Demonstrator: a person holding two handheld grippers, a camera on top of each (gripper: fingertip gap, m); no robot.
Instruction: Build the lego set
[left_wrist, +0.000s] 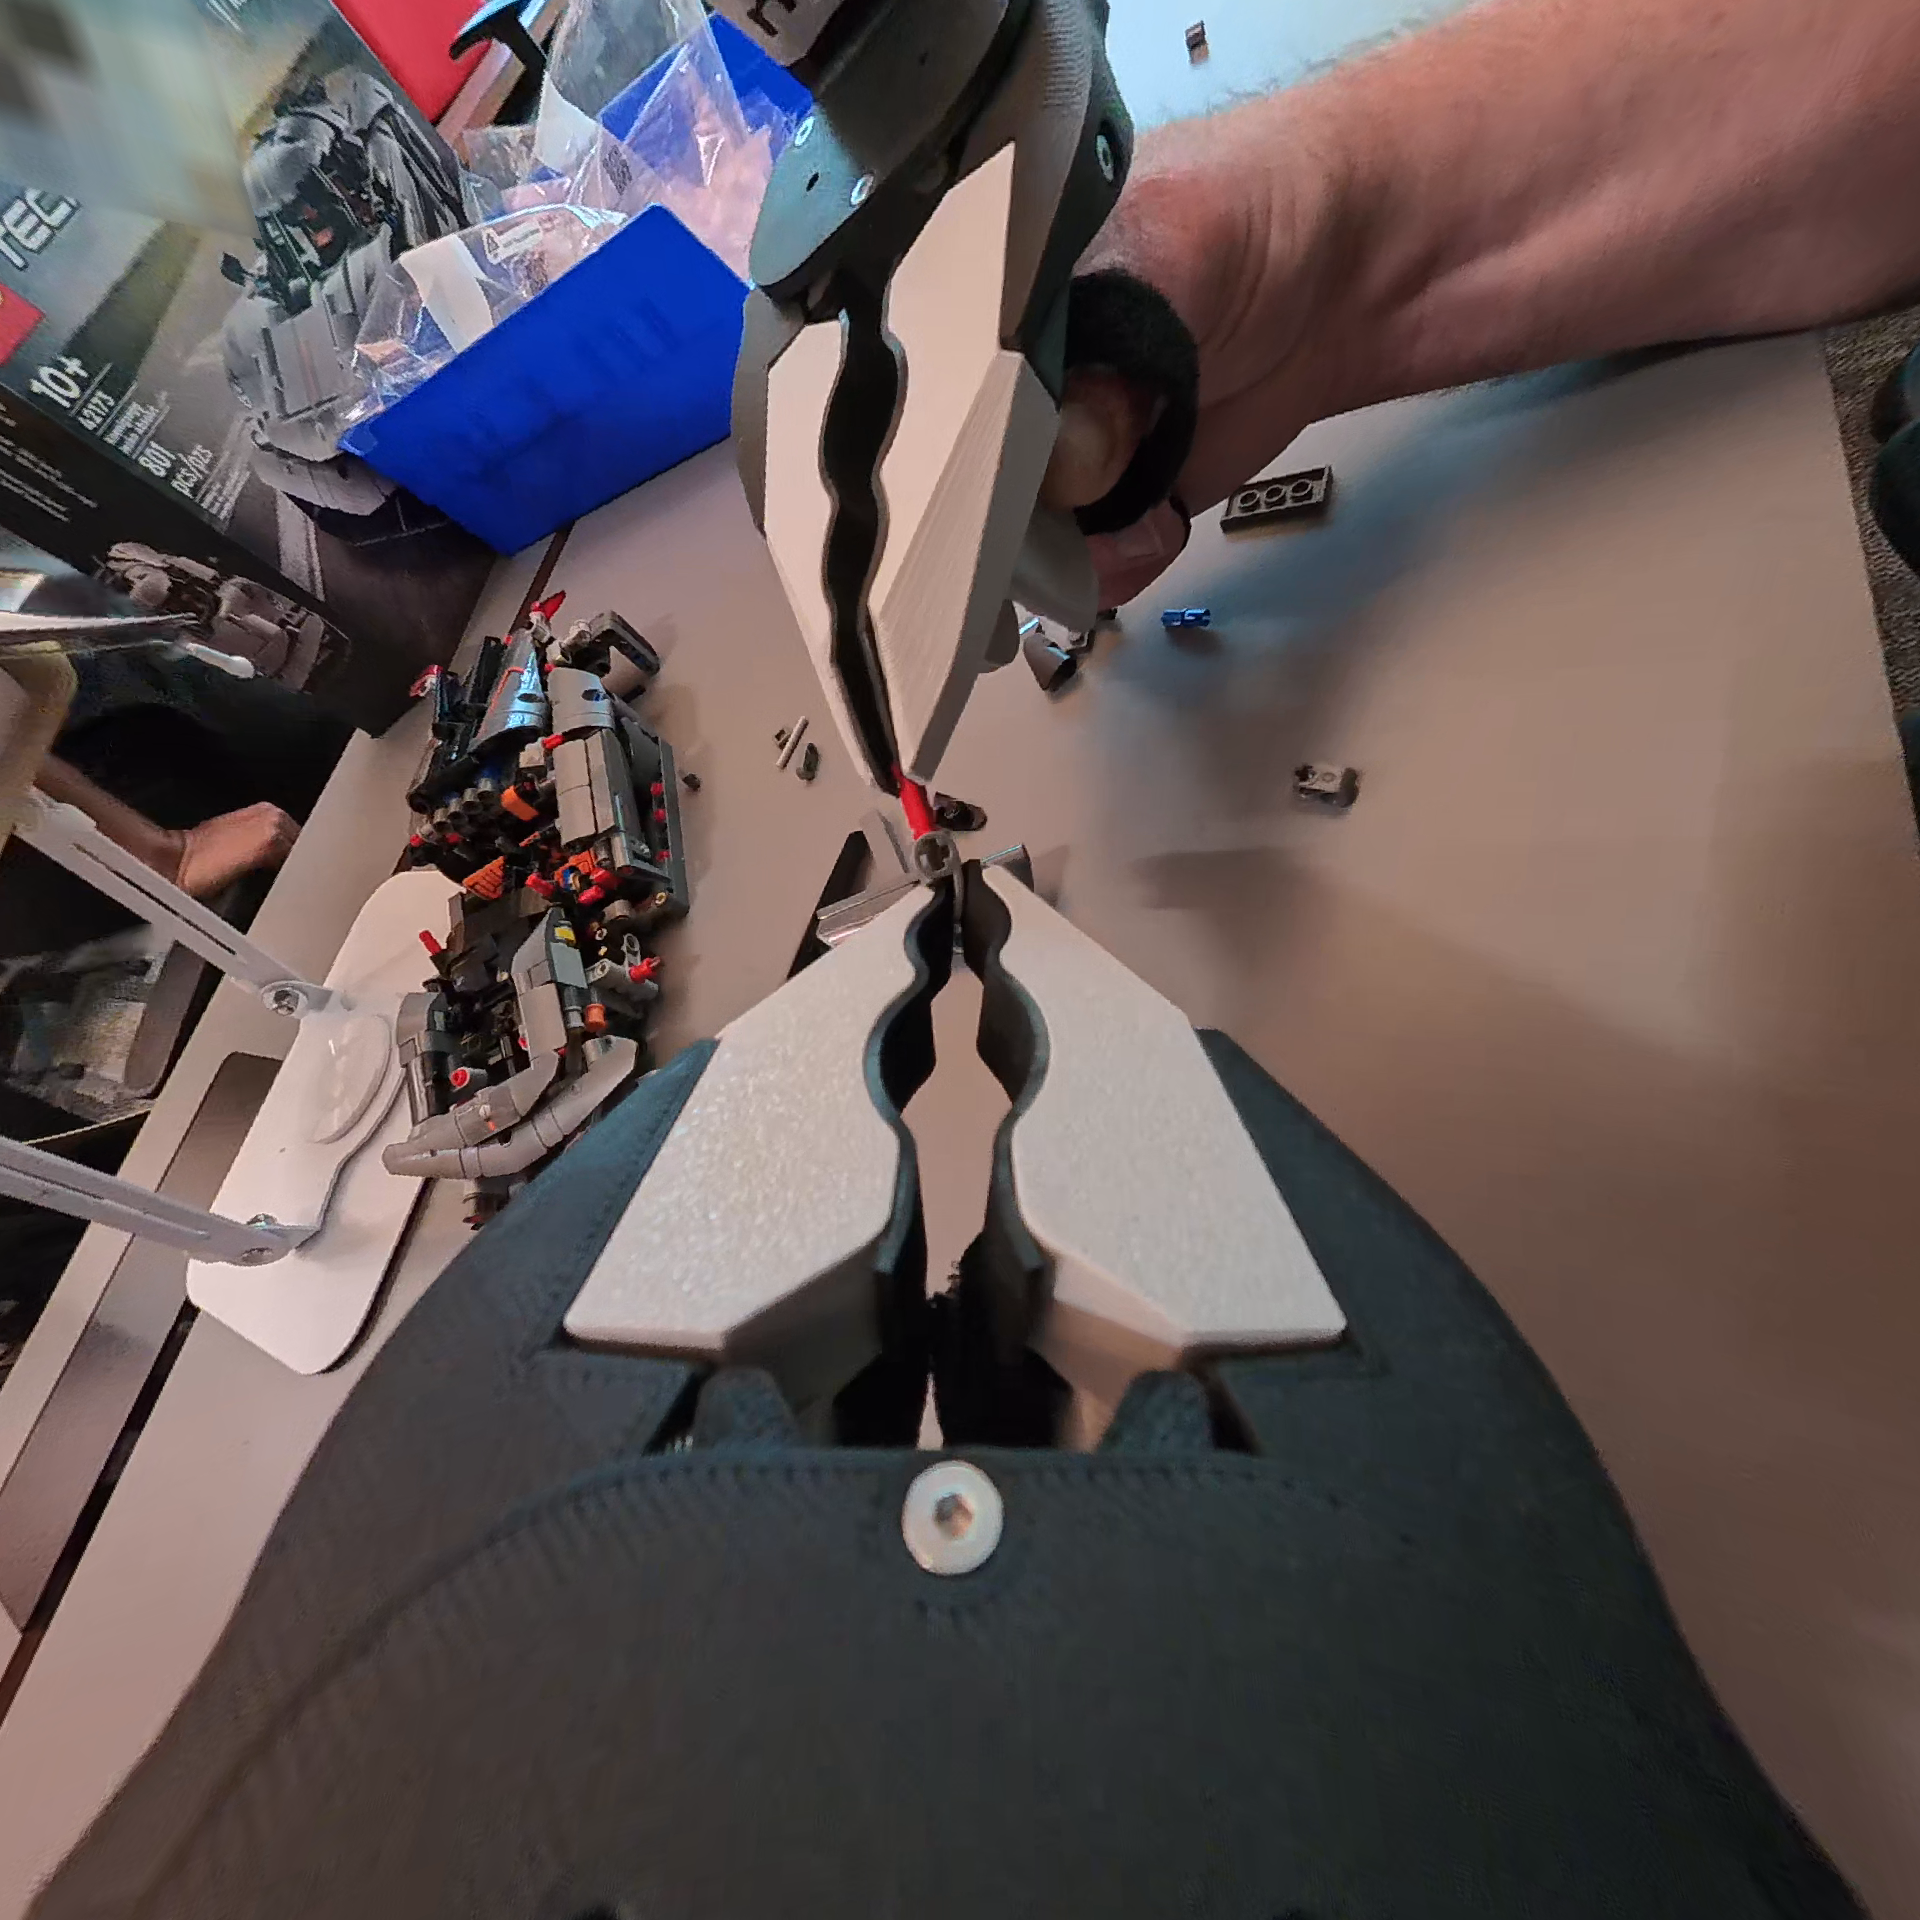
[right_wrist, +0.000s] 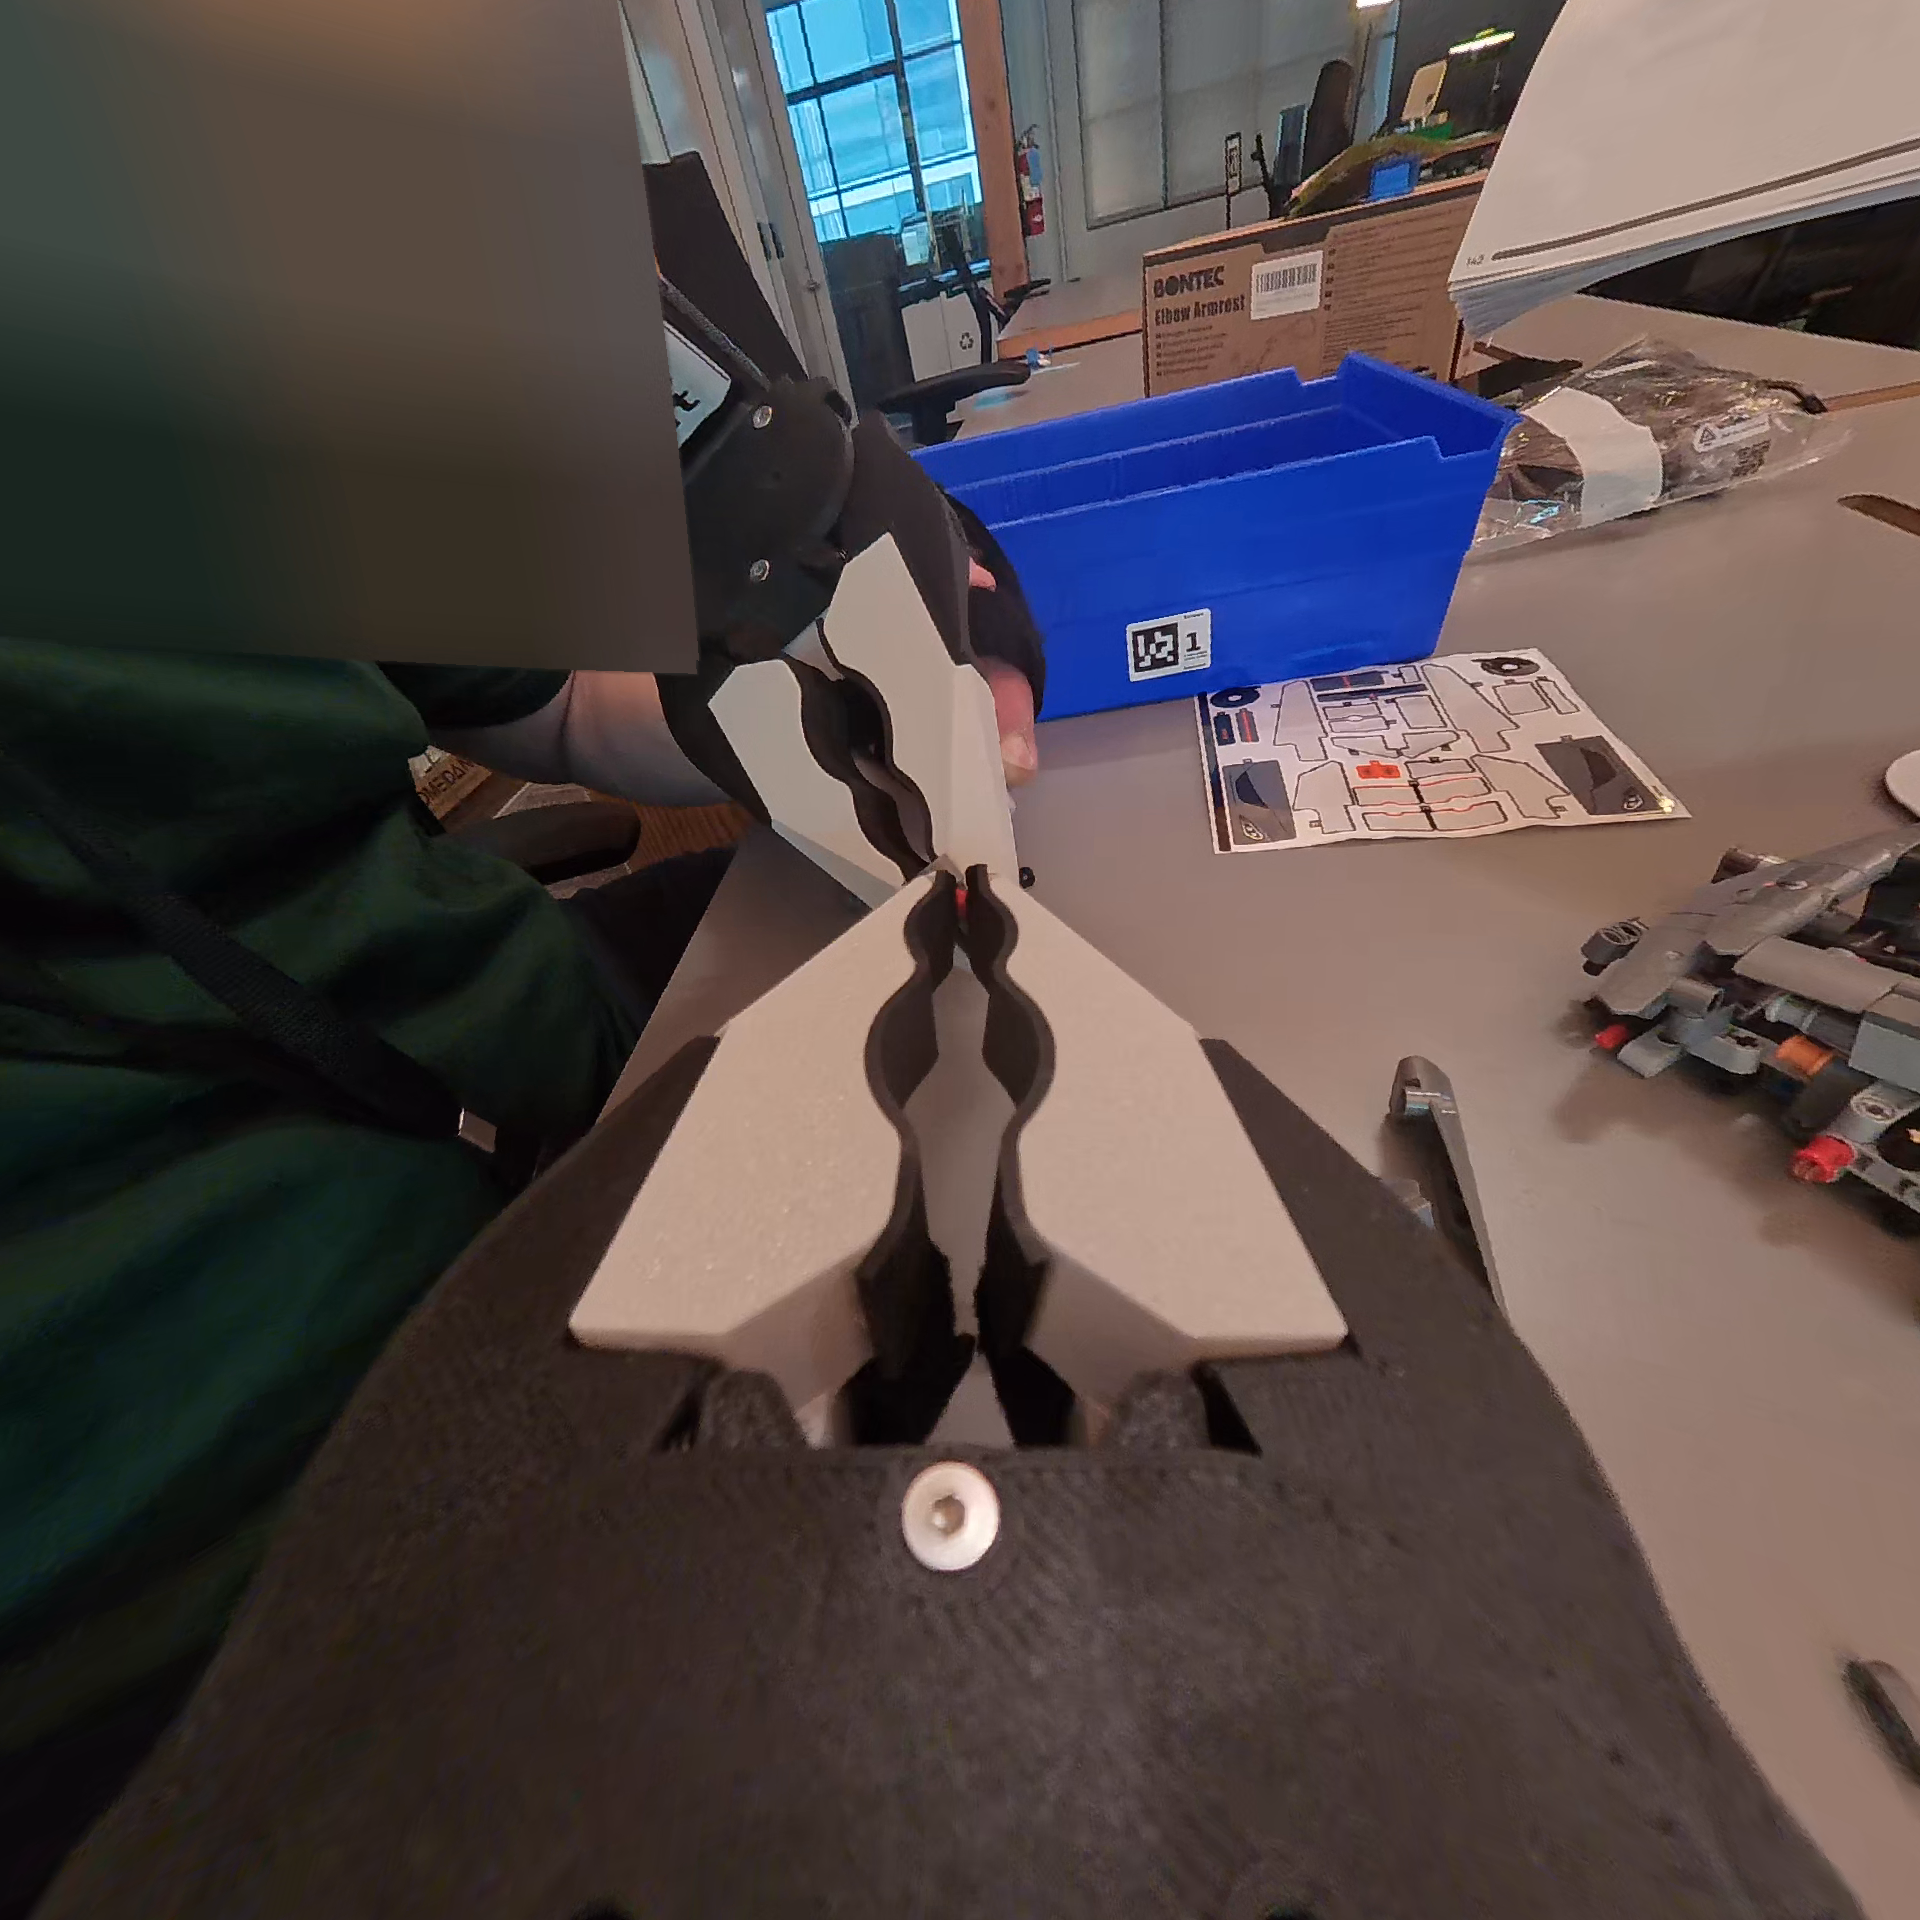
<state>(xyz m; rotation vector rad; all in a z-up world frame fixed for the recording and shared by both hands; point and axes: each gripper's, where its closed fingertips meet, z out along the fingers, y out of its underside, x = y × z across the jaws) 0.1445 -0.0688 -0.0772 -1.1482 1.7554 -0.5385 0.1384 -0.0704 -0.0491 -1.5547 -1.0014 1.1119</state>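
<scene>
My left gripper (left_wrist: 954, 883) is shut on a small grey connector piece (left_wrist: 935, 858) held above the table. My right gripper (left_wrist: 902, 774) comes down from above in the left wrist view, shut on a red axle (left_wrist: 914, 805) whose lower end meets the connector's hole. In the right wrist view my right gripper (right_wrist: 961, 888) is shut with the red axle (right_wrist: 962, 900) just showing between its tips, and the left gripper (right_wrist: 914, 847) meets it tip to tip. The partly built grey and black model (left_wrist: 551, 883) lies on the table to the left; it also shows in the right wrist view (right_wrist: 1777, 1018).
A blue bin (left_wrist: 561, 395) (right_wrist: 1247, 520) and the set's box (left_wrist: 156, 416) stand at the back. A sticker sheet (right_wrist: 1434, 753), a bag of parts (right_wrist: 1662, 447), a black plate (left_wrist: 1276, 499), a blue pin (left_wrist: 1187, 619) and a long grey piece (right_wrist: 1449, 1164) lie on the table. Both grippers' tips are roughly 15 centimeters from the blue pin (left_wrist: 1187, 619).
</scene>
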